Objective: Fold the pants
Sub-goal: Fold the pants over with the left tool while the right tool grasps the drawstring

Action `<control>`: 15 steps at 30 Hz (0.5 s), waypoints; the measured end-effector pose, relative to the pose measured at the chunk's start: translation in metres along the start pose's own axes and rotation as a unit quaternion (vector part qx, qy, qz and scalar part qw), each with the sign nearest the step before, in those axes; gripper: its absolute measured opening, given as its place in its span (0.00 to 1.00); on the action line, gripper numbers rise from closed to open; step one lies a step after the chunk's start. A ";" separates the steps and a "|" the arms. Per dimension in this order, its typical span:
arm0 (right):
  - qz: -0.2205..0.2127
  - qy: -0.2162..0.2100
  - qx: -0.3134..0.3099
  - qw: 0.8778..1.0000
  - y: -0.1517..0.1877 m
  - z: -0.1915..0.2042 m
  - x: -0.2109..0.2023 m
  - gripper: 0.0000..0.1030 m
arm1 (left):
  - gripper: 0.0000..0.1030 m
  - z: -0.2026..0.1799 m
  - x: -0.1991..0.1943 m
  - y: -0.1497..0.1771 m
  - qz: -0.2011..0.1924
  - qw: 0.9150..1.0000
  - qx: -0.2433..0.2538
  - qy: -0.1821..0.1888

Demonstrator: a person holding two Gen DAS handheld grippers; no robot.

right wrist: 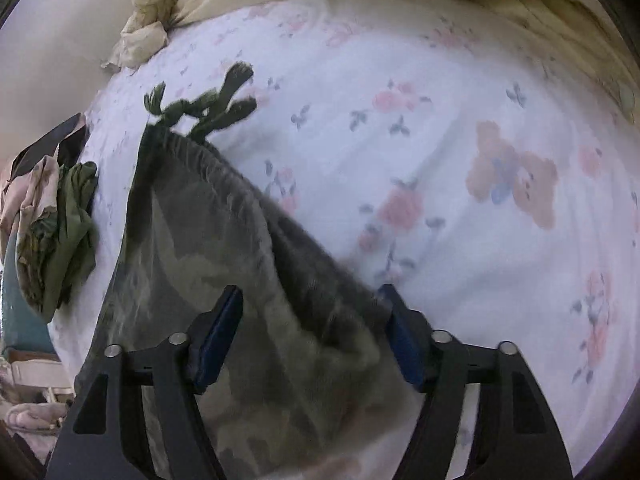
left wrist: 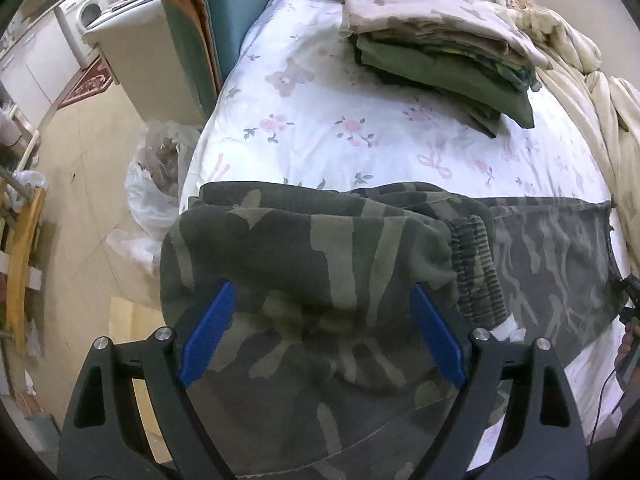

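Note:
Camouflage pants lie on the floral bed sheet near its front edge, partly folded, with a ribbed cuff lying over the flat part. My left gripper is open, its blue pads spread just above the bunched fabric. In the right wrist view the pants show their elastic waistband and green drawstring. My right gripper is open over the waist end, with fabric between its pads; the view is blurred.
A stack of folded clothes sits at the back of the bed. A crumpled cream blanket lies along the right side. Left of the bed are plastic bags, a cabinet and a washing machine.

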State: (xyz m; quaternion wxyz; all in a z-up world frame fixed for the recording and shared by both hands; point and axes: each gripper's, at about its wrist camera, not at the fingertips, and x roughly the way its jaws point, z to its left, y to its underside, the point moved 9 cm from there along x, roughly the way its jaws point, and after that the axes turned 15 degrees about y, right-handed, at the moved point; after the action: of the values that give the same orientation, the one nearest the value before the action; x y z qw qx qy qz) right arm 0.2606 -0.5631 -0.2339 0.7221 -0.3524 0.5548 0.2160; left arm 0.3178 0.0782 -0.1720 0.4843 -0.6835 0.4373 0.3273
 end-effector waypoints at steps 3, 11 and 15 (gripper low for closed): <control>-0.026 -0.022 -0.027 0.999 -0.007 0.010 -0.012 0.19 | 0.84 -0.004 -0.001 -0.001 -0.002 1.000 -0.002 0.008; -0.167 -0.130 -0.183 0.960 0.017 0.117 -0.124 0.18 | 0.84 -0.012 -0.011 -0.004 -0.011 1.000 0.004 0.023; -0.209 -0.173 -0.311 0.911 0.090 0.195 -0.176 0.18 | 0.84 -0.007 -0.020 -0.006 -0.021 0.999 -0.006 0.027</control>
State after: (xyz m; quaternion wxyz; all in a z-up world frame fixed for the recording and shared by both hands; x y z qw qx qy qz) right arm 0.2726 -0.3434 -0.0635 0.6895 -0.6239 0.2395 0.2793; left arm 0.3154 0.0779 -0.1502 0.4753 -0.7040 0.4338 0.3006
